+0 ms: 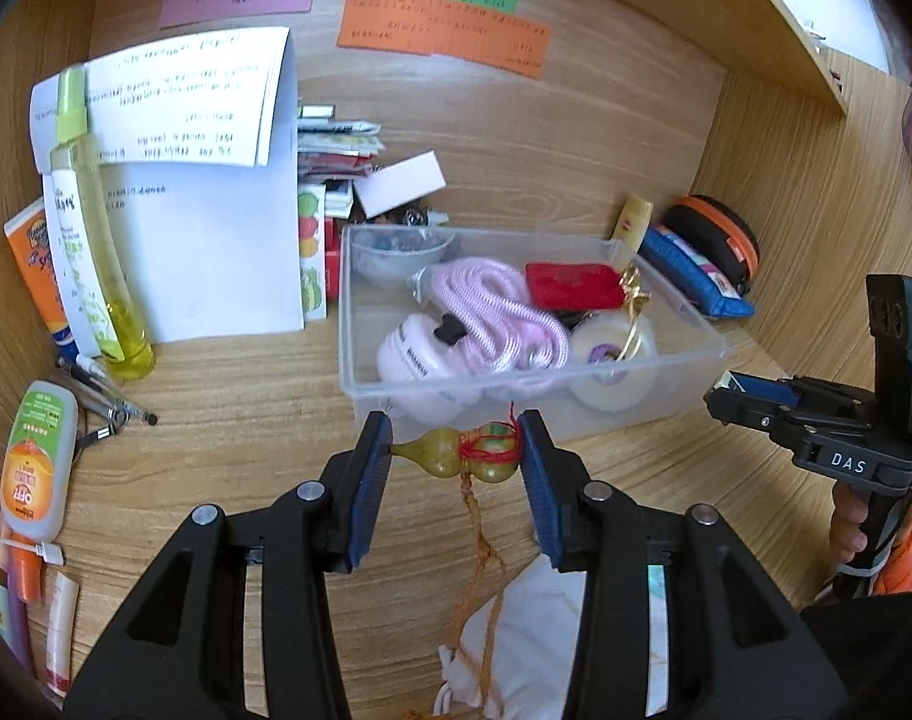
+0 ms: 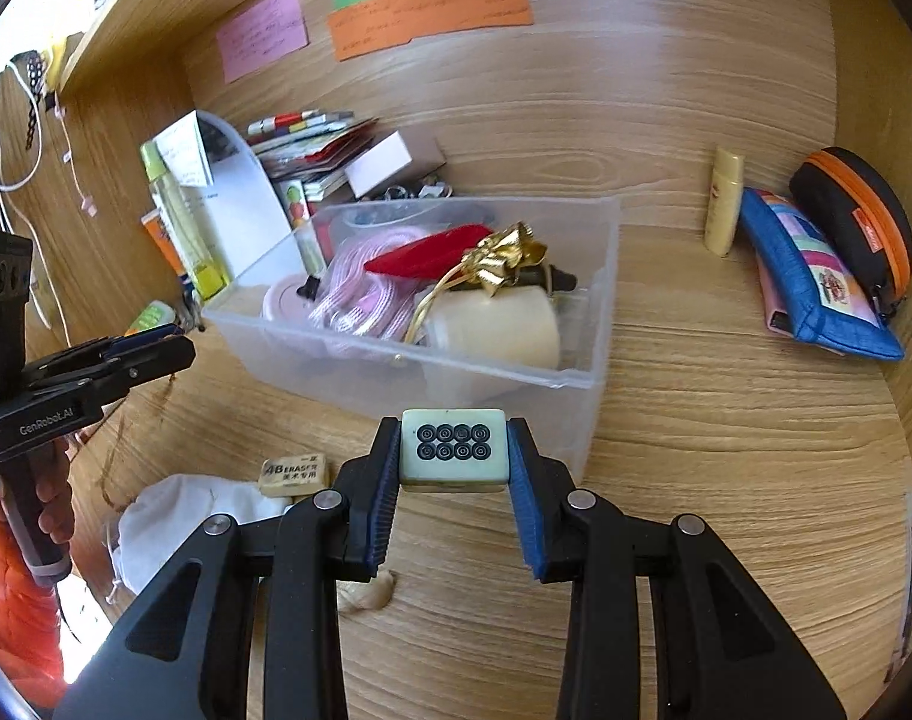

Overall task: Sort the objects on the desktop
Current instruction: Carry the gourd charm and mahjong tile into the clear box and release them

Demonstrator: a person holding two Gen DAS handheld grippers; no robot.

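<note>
My left gripper (image 1: pixel 456 456) is shut on a small yellow-green gourd charm (image 1: pixel 465 456) with red thread; its brown cord hangs down between the fingers. It hovers just in front of the clear plastic box (image 1: pixel 360 384), which holds a pink cord, a red pouch, tape rolls and a gold ribbon. My right gripper (image 2: pixel 453 450) is shut on a pale green mahjong tile (image 2: pixel 454 450) with dot markings, held just in front of the same box (image 2: pixel 600 300). The left gripper also shows at the left of the right wrist view (image 2: pixel 150 354), and the right gripper at the right of the left wrist view (image 1: pixel 726 396).
A white cloth pouch (image 2: pixel 174 516) and an eraser (image 2: pixel 294 474) lie on the desk near me. Bottles and tubes (image 1: pixel 90 240) and white paper stand at the left. A blue pouch (image 2: pixel 810 282), an orange-trimmed case (image 2: pixel 858 222) and a small yellow bottle (image 2: pixel 723 204) sit at the right. Sticky notes hang on the back wall.
</note>
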